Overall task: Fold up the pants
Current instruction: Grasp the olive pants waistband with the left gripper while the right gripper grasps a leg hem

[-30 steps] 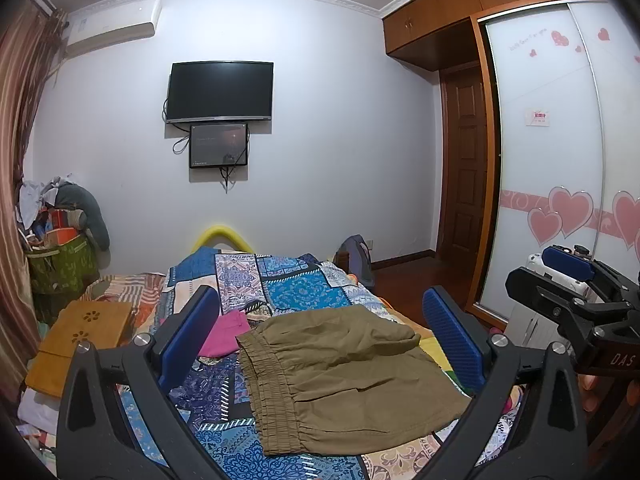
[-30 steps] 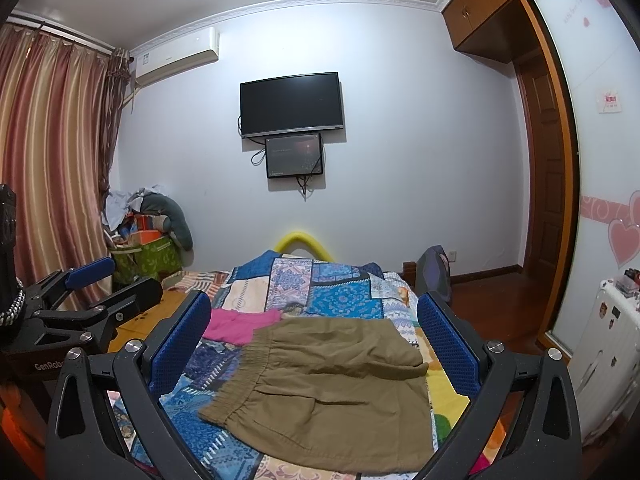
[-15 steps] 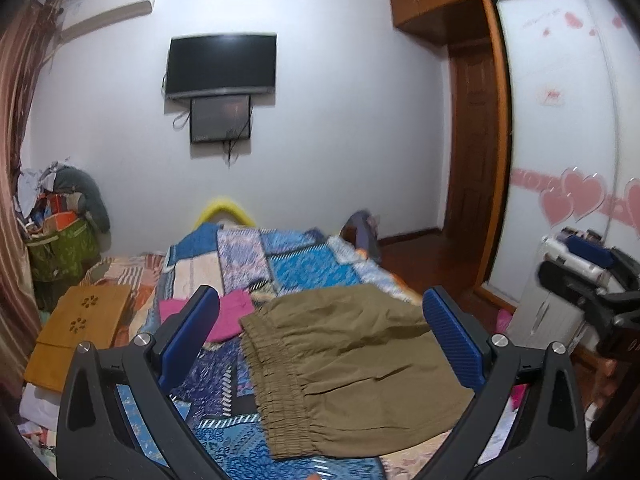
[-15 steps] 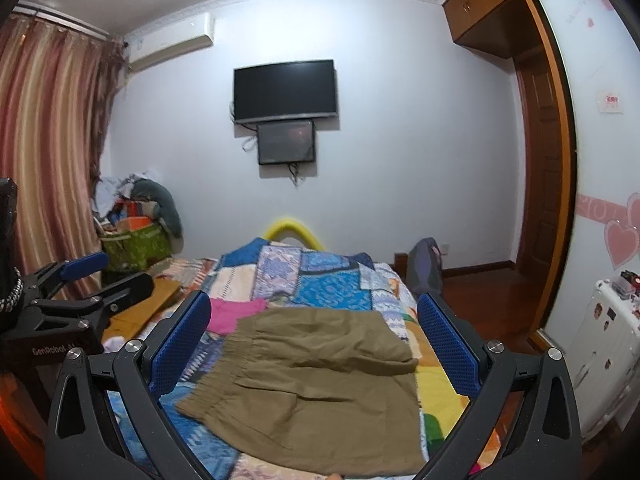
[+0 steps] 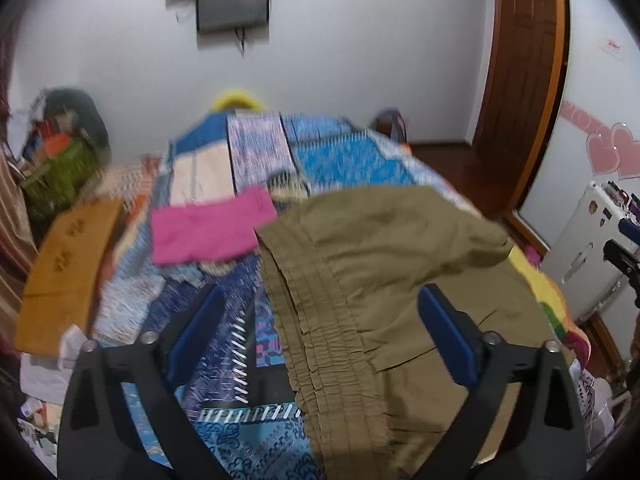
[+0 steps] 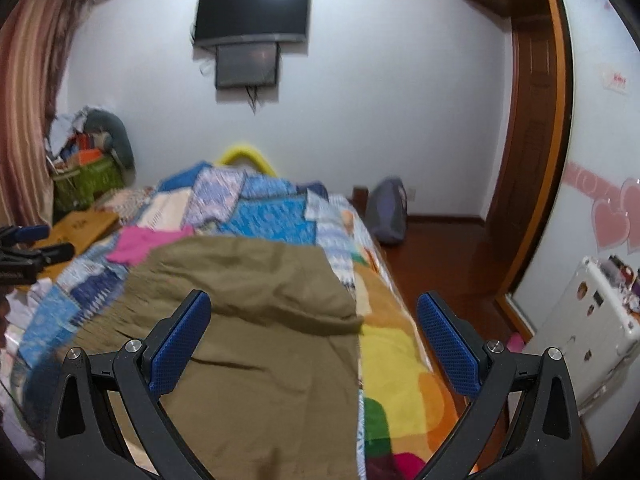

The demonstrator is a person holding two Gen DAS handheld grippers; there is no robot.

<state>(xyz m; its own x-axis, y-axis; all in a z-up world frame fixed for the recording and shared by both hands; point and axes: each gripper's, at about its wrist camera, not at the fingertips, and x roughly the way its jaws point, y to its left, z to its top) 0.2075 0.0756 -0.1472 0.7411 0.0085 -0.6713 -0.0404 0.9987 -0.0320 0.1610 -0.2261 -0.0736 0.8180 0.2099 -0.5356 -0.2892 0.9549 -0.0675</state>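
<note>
Olive-brown pants (image 5: 380, 280) lie flat on the patchwork bed, elastic waistband toward the left; they also show in the right wrist view (image 6: 256, 320). My left gripper (image 5: 320, 304) is open, hovering over the waistband side. My right gripper (image 6: 314, 312) is open, above the pants' right edge near the bed side. Neither holds anything.
A folded pink garment (image 5: 208, 232) lies on the bed (image 5: 332, 152) beyond the pants. A wooden board (image 5: 68, 264) sits at the bed's left. A white appliance (image 6: 580, 336) stands at the right on the wood floor. A grey bag (image 6: 388, 212) leans by the bed's far end.
Both grippers have moved forward and tipped down toward the pants, which now fill more of each view. Both stay open.
</note>
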